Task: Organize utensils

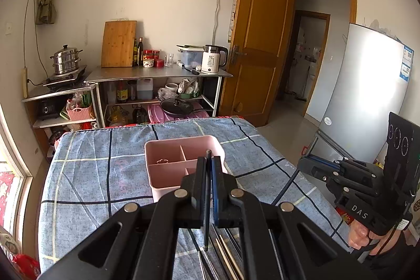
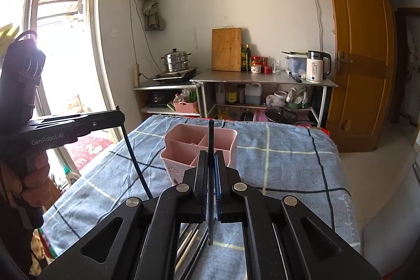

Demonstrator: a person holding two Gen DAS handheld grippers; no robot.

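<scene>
Holding one dark chopstick each: left gripper and right gripper, fingers clamped narrow on the sticks, both angled slightly down over the counter. Pink caddy sits ahead, beyond the fingertips. Loose chopsticks lie below the grippers.

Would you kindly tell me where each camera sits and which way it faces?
Left wrist: on the left hand-held gripper, shut on a dark chopstick, facing the pink organizer; the right hand shows.
Right wrist: on the right hand-held gripper, clamping another chopstick; the left hand shows.
Shared: organizer, checked cloth, kettle.
</scene>
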